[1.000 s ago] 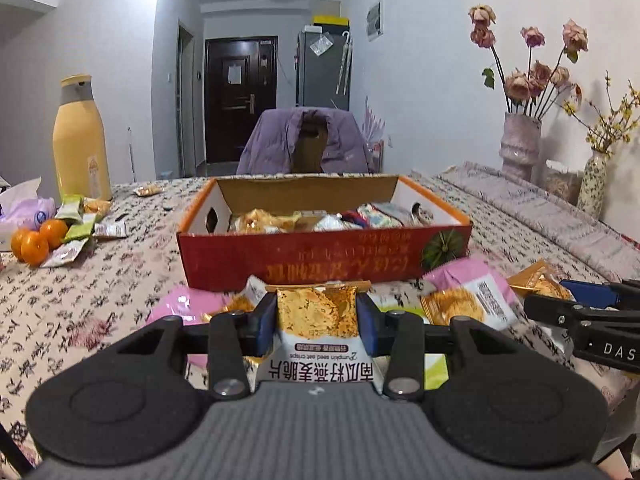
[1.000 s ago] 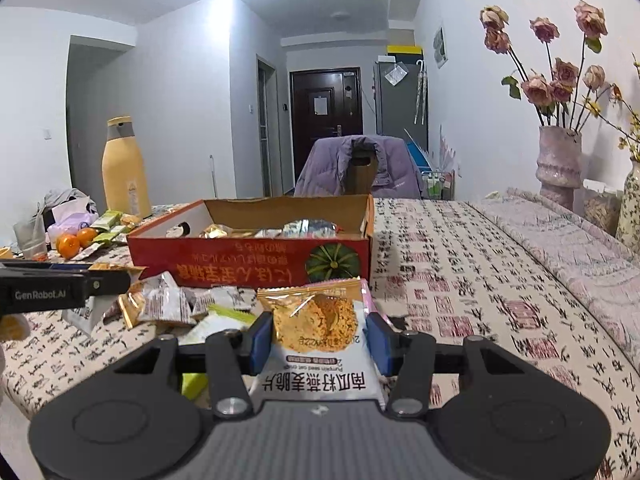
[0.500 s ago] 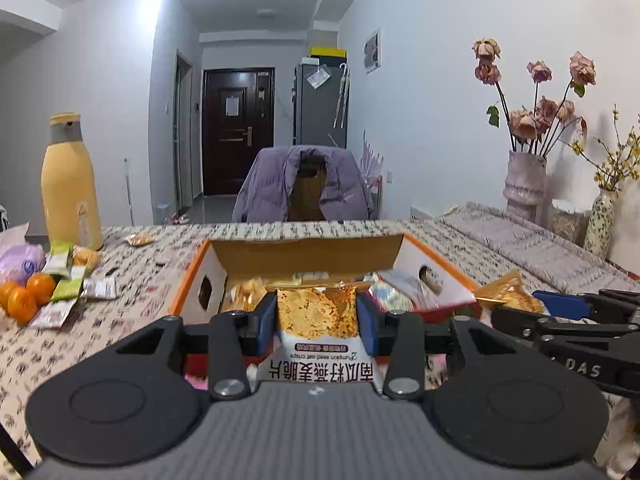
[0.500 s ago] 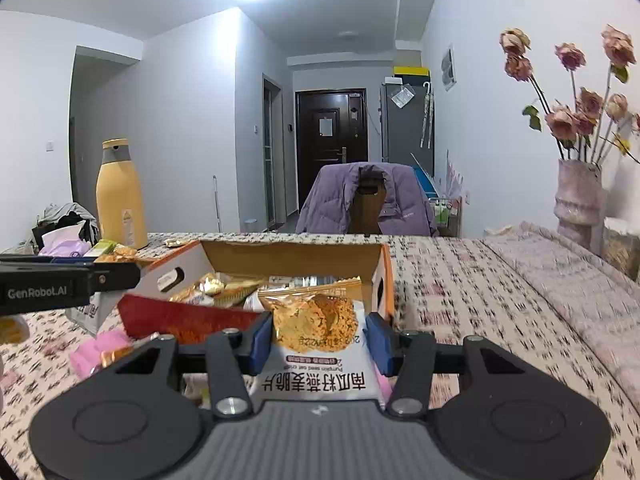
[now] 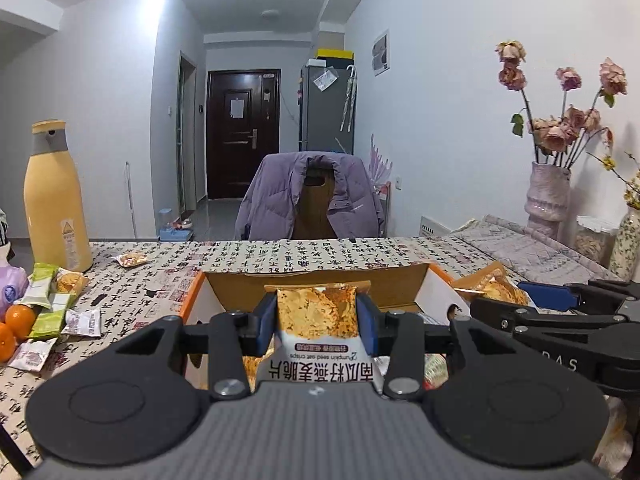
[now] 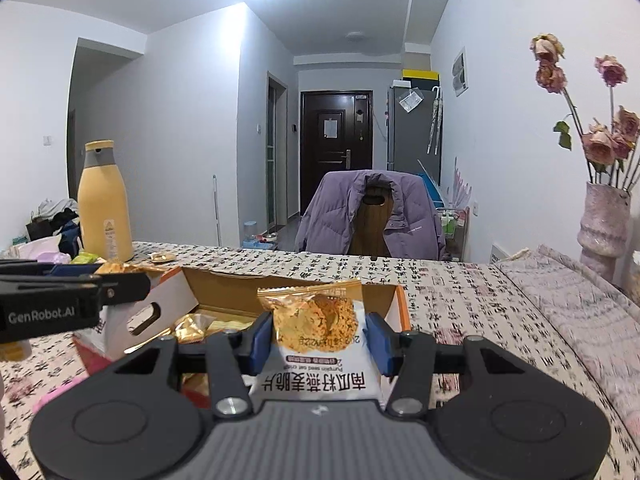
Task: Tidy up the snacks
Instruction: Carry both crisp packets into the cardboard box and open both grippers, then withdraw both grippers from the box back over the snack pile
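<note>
The left hand-held gripper (image 5: 316, 322) is clamped on 1 crisp packet (image 5: 318, 320), and the right hand-held gripper (image 6: 316, 338) grips a 2nd crisp packet (image 6: 320, 328) of the same kind. Both packets hang above the open cardboard box (image 5: 316, 284) on the worktop (image 5: 256, 258), which already has snacks in it.

The likely trouble: each packet is pinched only across its lower half, so the loose top could catch the box's near wall on the way down and fold or slip out. The 2 grippers are also close together over a narrow box — they could knock each other, or a release too near the edge could drop a packet back among the wrappers outside.

Readable print: "Pumpkin seed oat crisps" upside down on both packets, above large Chinese characters; "GenRobot.AI" on the left tool — seen from the right wrist.
</note>
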`<state>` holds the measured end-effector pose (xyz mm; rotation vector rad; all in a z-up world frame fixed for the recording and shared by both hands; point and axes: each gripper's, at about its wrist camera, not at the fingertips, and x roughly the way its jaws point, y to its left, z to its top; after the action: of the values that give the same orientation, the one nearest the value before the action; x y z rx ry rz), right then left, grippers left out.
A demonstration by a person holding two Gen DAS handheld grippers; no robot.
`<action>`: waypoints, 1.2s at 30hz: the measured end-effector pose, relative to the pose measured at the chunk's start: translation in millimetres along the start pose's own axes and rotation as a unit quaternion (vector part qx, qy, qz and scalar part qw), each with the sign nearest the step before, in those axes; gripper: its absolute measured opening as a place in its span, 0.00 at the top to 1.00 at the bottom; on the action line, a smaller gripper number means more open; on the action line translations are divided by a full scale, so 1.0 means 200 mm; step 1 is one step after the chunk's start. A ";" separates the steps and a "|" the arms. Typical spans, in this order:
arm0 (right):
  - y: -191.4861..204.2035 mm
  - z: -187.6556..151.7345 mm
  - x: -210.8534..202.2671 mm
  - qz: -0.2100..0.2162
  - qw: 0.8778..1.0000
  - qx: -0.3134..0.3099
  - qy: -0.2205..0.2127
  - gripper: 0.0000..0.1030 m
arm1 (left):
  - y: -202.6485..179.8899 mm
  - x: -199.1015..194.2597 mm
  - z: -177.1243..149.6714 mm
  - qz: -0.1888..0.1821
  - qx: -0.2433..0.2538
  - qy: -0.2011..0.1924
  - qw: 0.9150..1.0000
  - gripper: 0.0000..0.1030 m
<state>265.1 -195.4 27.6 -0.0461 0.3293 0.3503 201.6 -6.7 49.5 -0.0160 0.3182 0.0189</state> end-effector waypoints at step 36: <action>-0.09 -0.06 0.31 -0.024 0.999 0.043 0.020 0.00 | 0.13 0.32 -0.08 0.023 -0.051 -0.019 0.998 0.00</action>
<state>322.1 -192.8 -3.8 0.0233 0.3822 0.2882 257.0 20.4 14.4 -0.1091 0.2786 0.0811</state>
